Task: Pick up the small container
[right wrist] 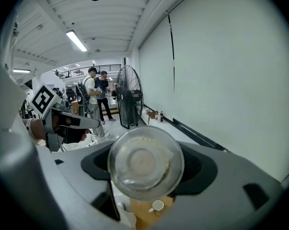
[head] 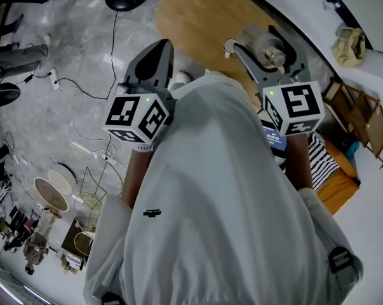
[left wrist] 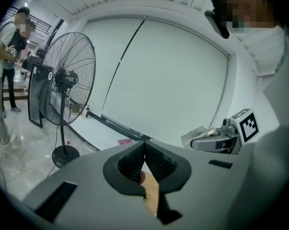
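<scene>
The small container [right wrist: 145, 163] is a clear round tub, seen bottom-on in the right gripper view. My right gripper [right wrist: 146, 169] is shut on it, a jaw pressing each side. From the head view the container [head: 267, 45] is lifted above the round wooden table [head: 201, 14], held in the right gripper [head: 272, 54]. My left gripper [head: 158, 51] hangs to the left with its jaws shut and nothing between them. In its own view the left gripper [left wrist: 144, 146] has its ribbed pads touching at the tips.
A white cup [right wrist: 157, 205] stands on the wooden table below the container, and shows again as the cup [head: 229, 45] from above. A large floor fan [left wrist: 66, 83] and a standing person [left wrist: 5, 75] are at the left. Cables [head: 83, 94] trail over the grey floor.
</scene>
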`<state>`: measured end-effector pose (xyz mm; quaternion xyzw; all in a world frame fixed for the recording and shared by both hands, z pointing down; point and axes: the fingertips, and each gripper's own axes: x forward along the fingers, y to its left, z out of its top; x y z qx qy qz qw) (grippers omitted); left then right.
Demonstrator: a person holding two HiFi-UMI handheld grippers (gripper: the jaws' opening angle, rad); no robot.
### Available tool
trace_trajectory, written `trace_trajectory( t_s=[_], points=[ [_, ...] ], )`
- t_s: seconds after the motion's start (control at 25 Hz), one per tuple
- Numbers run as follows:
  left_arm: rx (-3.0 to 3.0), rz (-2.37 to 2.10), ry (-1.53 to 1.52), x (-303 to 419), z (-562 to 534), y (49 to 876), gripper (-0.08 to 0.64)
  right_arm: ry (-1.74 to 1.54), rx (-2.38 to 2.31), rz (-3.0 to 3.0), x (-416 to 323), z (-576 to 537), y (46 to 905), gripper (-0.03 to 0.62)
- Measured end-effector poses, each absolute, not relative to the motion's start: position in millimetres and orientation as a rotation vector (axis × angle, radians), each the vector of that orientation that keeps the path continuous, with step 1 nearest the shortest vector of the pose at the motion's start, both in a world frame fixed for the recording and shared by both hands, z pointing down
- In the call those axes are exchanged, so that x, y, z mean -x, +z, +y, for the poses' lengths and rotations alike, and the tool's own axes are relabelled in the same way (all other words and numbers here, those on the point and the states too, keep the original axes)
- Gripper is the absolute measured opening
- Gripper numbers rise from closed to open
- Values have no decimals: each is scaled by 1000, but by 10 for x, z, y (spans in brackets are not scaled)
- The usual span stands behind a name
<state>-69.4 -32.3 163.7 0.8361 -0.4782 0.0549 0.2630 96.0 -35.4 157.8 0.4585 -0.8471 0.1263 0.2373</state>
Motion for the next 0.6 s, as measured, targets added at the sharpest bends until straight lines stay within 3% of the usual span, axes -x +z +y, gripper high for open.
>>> trace_trajectory(
  t_s=[0.6],
  points=[
    [-2242,-1294,151,718,-487,1686,20,380,-1257,-2306,-978,-493,1697,345]
  ],
)
